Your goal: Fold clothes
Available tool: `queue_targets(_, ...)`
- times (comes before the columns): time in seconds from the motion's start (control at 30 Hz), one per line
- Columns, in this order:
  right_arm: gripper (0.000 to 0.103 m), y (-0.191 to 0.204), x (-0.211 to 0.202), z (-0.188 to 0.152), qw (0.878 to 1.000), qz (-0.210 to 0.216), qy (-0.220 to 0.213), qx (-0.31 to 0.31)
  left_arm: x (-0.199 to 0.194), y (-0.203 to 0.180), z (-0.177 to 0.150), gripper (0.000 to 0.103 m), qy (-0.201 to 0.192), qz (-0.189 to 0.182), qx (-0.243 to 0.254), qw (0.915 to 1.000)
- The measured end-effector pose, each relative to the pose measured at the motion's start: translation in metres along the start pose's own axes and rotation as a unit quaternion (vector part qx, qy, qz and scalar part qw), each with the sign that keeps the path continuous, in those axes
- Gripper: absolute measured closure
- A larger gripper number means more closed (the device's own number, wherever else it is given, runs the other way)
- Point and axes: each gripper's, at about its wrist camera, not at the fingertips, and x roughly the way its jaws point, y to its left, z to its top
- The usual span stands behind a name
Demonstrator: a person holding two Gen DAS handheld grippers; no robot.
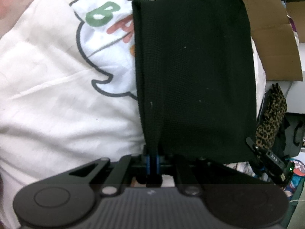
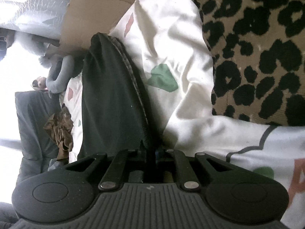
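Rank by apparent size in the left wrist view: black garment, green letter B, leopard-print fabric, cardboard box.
Largest to smallest as seen:
1. black garment, though nearness to the camera inflates it
2. cardboard box, partly hidden
3. leopard-print fabric and green letter B look alike; unranked.

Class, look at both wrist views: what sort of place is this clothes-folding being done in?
Probably a lived-in bedroom: a white printed duvet serves as the work surface, with a leopard-print cushion and a cardboard box alongside. Both grippers pinch a black garment.

Black garment — white sheet (green, red print) — leopard-spotted cloth.
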Motion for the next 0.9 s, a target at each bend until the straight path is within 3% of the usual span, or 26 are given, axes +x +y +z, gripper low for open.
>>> queue_targets(0.37,0.099,-0.001,-0.024,-0.009,1.000,-0.006,-0.010,0.026,-0.008,-0.006,-0.016,0.097,0.023,0.002,0.012,0.9997)
queue_targets(0.73,0.099,-0.013,-0.054,-0.023,0.999,-0.020,-0.009,0.038,0.007,-0.003,-0.041,0.097,0.052,-0.003,0.043,0.9977)
queue_targets(0.9,0.098,-0.028,-0.045,-0.026,0.999,-0.022,-0.002,0.046,0.016,0.008,-0.043,0.097,0.052,0.001,0.043,0.9977)
